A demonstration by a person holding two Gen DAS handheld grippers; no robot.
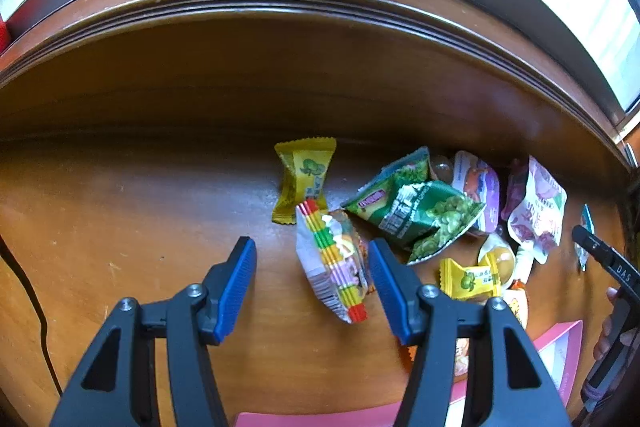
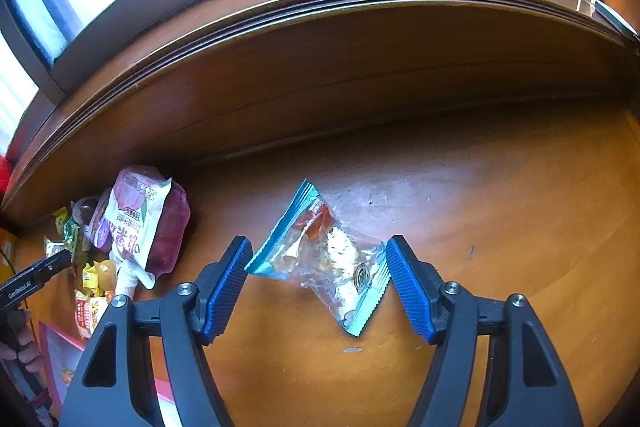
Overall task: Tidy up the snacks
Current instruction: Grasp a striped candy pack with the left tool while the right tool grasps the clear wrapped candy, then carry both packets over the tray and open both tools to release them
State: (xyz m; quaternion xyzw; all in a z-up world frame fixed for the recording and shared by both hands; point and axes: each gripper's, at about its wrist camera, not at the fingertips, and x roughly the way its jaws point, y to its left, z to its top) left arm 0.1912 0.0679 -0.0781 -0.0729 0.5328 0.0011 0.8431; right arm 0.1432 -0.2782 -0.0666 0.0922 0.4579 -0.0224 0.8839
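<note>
Packets sit between both sets of parted, empty jaws: striped packet [image 1: 334,263] inside left gripper [image 1: 312,283], long axis upright in frame; clear blue-edged packet [image 2: 324,263] lies diagonally inside right gripper [image 2: 318,283].

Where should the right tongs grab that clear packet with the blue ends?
Probably across the middle of the clear packet, coming down from above. It lies flat and skewed on the table, and the open right tongs already straddle it.
</note>
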